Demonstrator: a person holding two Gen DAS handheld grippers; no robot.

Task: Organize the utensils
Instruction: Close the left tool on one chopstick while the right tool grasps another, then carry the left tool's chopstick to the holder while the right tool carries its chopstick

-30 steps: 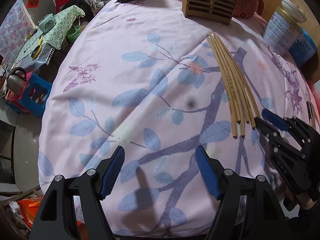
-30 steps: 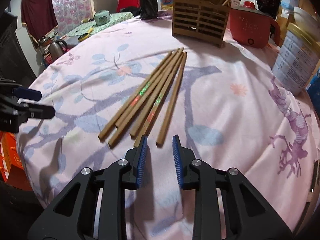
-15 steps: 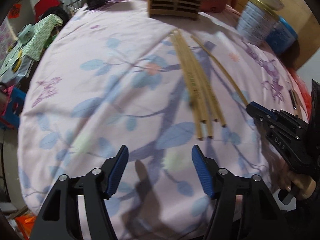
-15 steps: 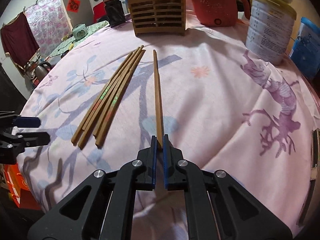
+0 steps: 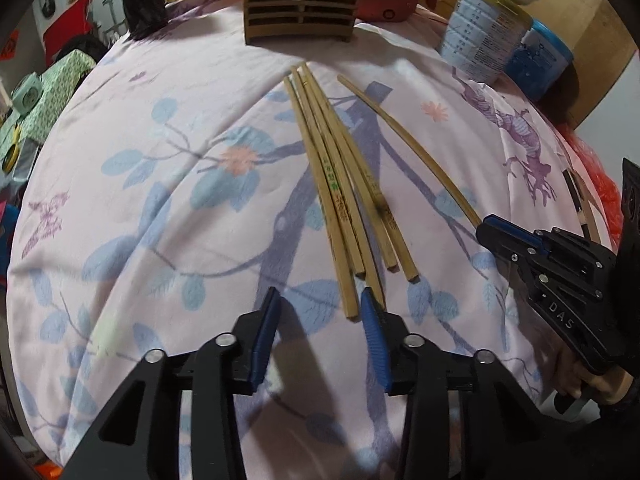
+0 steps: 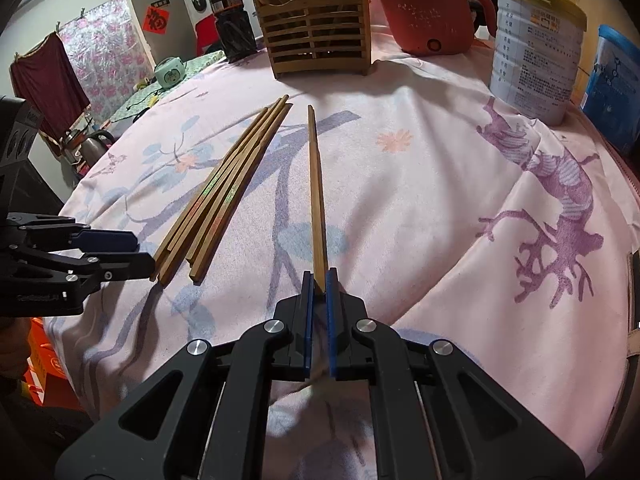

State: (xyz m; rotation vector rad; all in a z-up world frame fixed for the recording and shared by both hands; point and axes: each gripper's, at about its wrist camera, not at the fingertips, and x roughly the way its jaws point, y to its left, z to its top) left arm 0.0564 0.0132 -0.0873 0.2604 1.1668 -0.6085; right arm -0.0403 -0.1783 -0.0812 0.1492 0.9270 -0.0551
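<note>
Several wooden chopsticks [image 5: 344, 200] lie bundled on the pink floral cloth [image 5: 160, 200], pointing at a slatted wooden utensil holder [image 5: 300, 4] at the back. My left gripper [image 5: 320, 308] hovers at the bundle's near ends with its jaws closing. One chopstick tip lies between the pads, untouched by them. My right gripper [image 6: 319, 280] is shut on the near end of a single chopstick [image 6: 316, 184] lying apart to the right of the bundle [image 6: 224, 196]. The right wrist view also has the holder [image 6: 320, 36] and the left gripper [image 6: 136, 254].
Behind the holder stand a red pot [image 6: 428, 20] and a dark bottle [image 6: 232, 20]. A tall tin can [image 6: 536, 60] and a blue container [image 6: 612, 88] sit at the back right. The round table's edge drops off close behind both grippers.
My left gripper has moved right to the bundle's near ends and its jaws have narrowed. The right gripper closed on one chopstick and drew it sideways out of the bundle.
</note>
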